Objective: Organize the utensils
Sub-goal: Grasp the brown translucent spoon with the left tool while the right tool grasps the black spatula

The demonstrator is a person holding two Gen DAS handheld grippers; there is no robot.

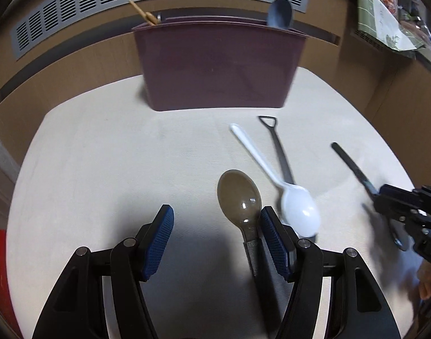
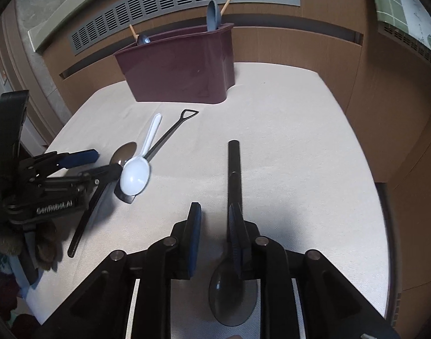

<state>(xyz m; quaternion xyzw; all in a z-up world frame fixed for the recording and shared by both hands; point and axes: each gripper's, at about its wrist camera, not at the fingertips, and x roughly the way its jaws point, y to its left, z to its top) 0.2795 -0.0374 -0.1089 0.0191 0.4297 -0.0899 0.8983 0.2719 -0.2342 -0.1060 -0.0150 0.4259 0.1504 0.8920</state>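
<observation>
Left gripper (image 1: 217, 236) jaws wide, nothing clamped; brown spoon (image 1: 239, 197) lies against the inner face of its right pad. White spoon (image 1: 299, 207) and black shovel-handled utensil (image 1: 277, 149) lie crossed just right of it. Maroon caddy (image 1: 215, 65) ahead, unobstructed. Right gripper (image 2: 214, 226) partly open, dark spoon (image 2: 234, 291) beside its right finger, grip unclear. Only the right wrist view shows "GenRobot.AI" lettering (image 2: 54, 207).

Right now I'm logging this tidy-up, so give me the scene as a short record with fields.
holder: maroon caddy at the back of the table, spoons and wooden sticks inside
loose: white spoon lying across a black-handled utensil
left gripper: open, brown spoon against one pad
right gripper: open, dark spoon between fingers
</observation>
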